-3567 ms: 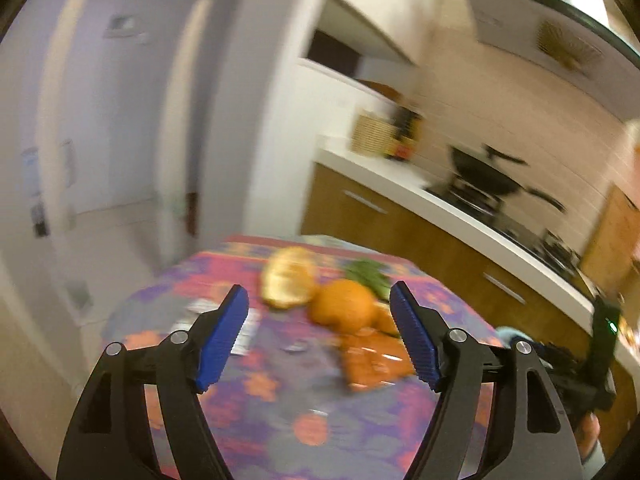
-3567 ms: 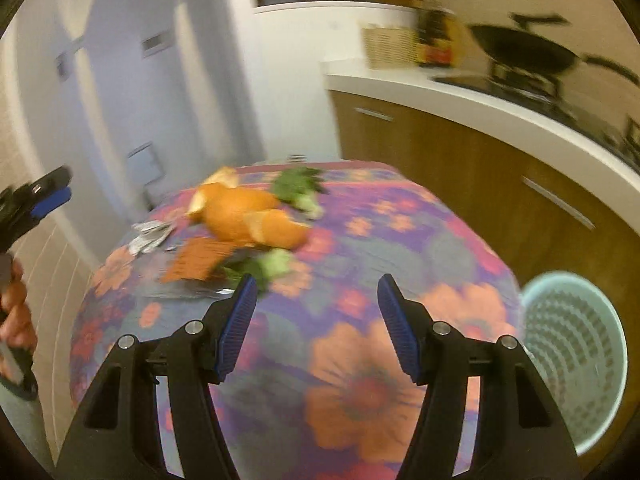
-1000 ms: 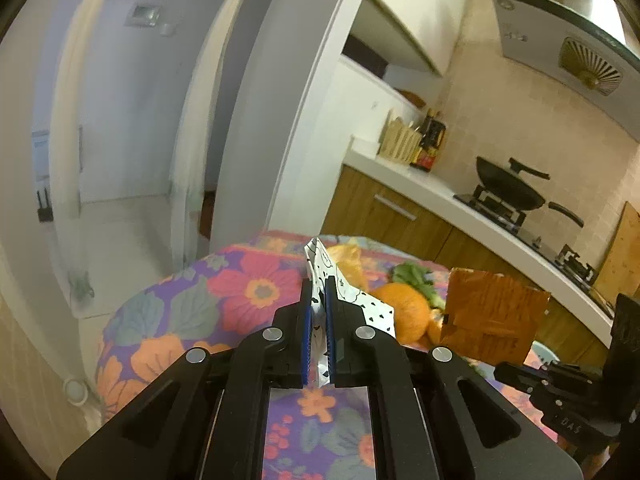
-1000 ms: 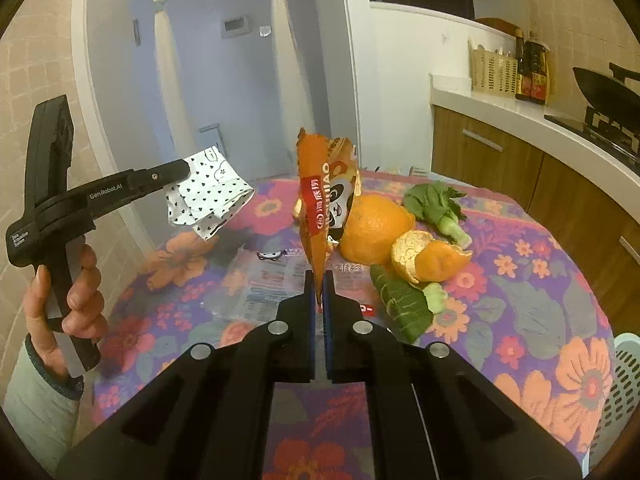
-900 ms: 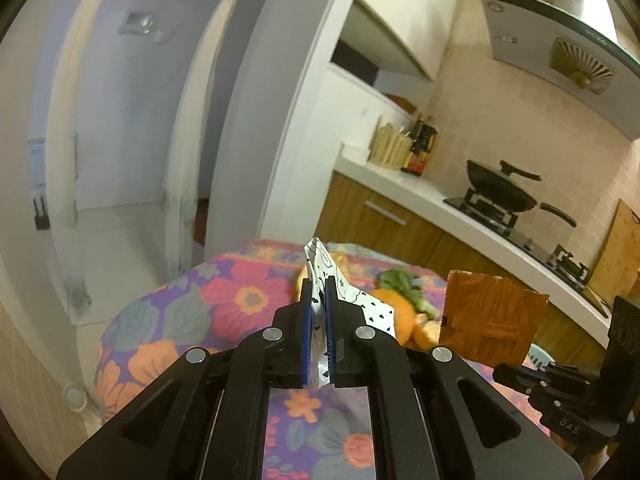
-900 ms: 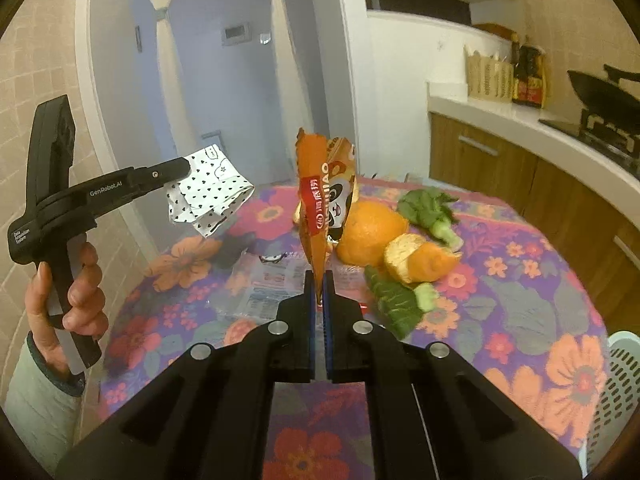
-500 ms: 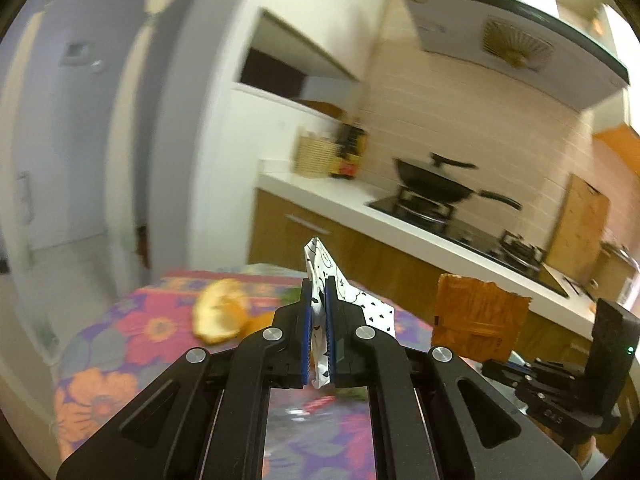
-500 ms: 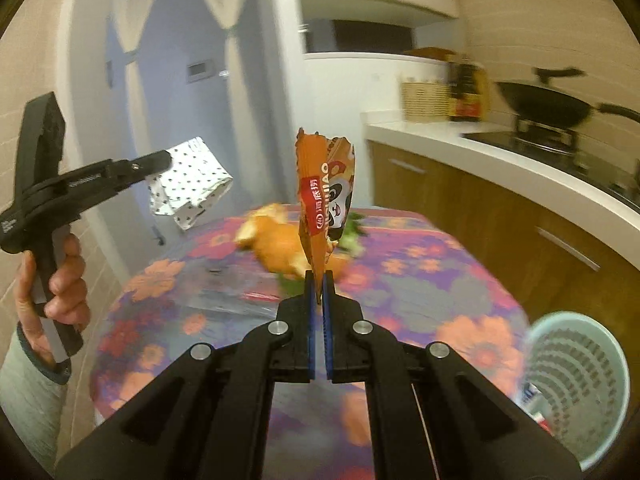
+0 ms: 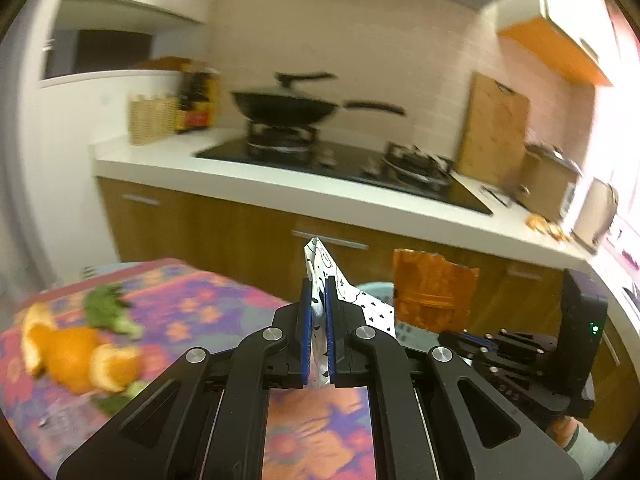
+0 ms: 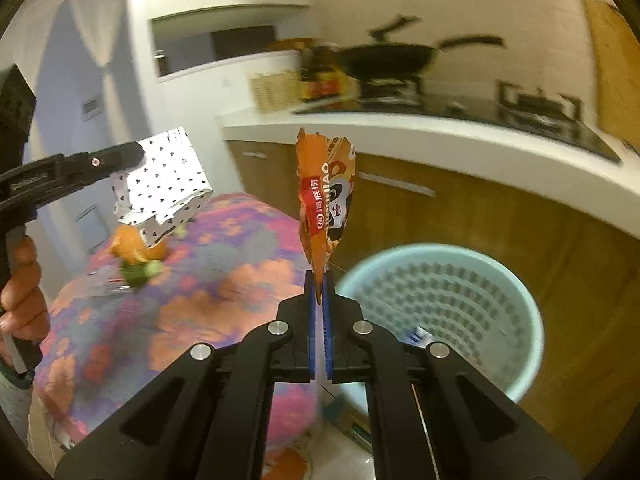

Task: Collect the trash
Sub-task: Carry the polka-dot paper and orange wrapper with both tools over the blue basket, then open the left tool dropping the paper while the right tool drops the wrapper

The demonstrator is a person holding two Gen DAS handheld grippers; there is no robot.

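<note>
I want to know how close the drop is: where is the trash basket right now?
In the right wrist view the pale blue trash basket stands on the floor at lower right, between the flowered table and the wooden cabinets, just beyond the orange snack wrapper.

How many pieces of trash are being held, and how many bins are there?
Wrappers held: 2, the white dotted wrapper in the left tool and the orange snack wrapper in the right tool.
Bins: 1, the light blue basket.
Total: 3.

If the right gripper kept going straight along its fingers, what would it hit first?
Probably the wooden cabinet front below the counter. The right gripper, shut on the orange wrapper, points past the blue basket's left rim; depth unclear.
</note>
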